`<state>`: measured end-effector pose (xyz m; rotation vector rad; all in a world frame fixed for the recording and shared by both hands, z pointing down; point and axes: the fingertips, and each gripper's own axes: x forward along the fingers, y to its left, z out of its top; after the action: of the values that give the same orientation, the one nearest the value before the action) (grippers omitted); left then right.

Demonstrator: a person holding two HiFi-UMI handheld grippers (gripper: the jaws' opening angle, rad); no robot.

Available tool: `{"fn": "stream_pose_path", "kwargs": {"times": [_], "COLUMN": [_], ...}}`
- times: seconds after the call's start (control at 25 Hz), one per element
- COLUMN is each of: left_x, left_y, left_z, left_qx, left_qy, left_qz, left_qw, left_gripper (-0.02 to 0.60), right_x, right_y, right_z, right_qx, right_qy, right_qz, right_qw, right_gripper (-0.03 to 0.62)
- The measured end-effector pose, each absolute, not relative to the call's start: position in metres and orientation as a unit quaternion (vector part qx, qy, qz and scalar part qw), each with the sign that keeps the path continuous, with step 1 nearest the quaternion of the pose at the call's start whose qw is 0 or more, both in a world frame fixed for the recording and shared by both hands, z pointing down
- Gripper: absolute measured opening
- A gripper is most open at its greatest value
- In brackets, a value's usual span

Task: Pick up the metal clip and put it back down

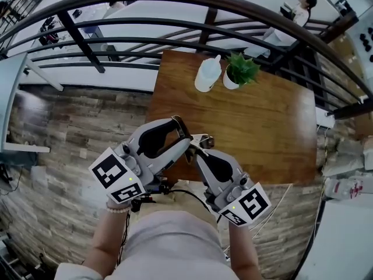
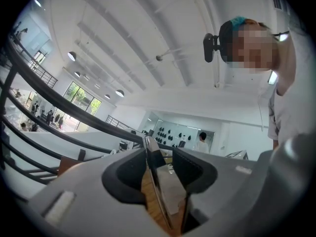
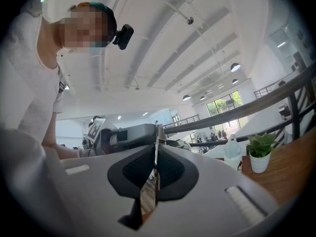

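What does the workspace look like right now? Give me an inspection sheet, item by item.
Surface: brown wooden table, mostly bare.
Job's things: silver metal clip held above the table's near edge.
Clutter: white plastic bottle and small green potted plant at the far edge.
Grippers: left gripper and right gripper, jaws shut on the clip.
Cables: black cable hanging below the grippers.
Surroundings: dark curved railing, wood-plank floor, a person beyond.

One wooden table (image 1: 262, 127) holds one potted plant (image 1: 240, 70) and one white bottle (image 1: 208, 74) (both at its far edge). Over the table's near edge are two grippers, left gripper (image 1: 183, 134) and right gripper (image 1: 199, 149), and one metal clip (image 1: 204, 139).
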<state>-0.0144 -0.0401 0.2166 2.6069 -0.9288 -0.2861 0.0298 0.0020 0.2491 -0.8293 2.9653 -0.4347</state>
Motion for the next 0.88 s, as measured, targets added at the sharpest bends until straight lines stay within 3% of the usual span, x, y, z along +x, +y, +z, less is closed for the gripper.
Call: {"fn": "stream_pose_path", "kwargs": {"times": [0.88], "left_x": [-0.0161], "left_y": [-0.0438], "left_z": [0.2216], "left_qx": [0.92], "left_qy": [-0.332], "left_qz": [-0.101], "left_qw": [0.18], "left_gripper": [0.144], "right_x": [0.0298], "right_y": [0.0], "right_z": [0.2528], "right_qx": [-0.269], "right_qy": [0.953], "right_qz": [-0.141], "right_qw": [0.011], "right_gripper": [0.026]}}
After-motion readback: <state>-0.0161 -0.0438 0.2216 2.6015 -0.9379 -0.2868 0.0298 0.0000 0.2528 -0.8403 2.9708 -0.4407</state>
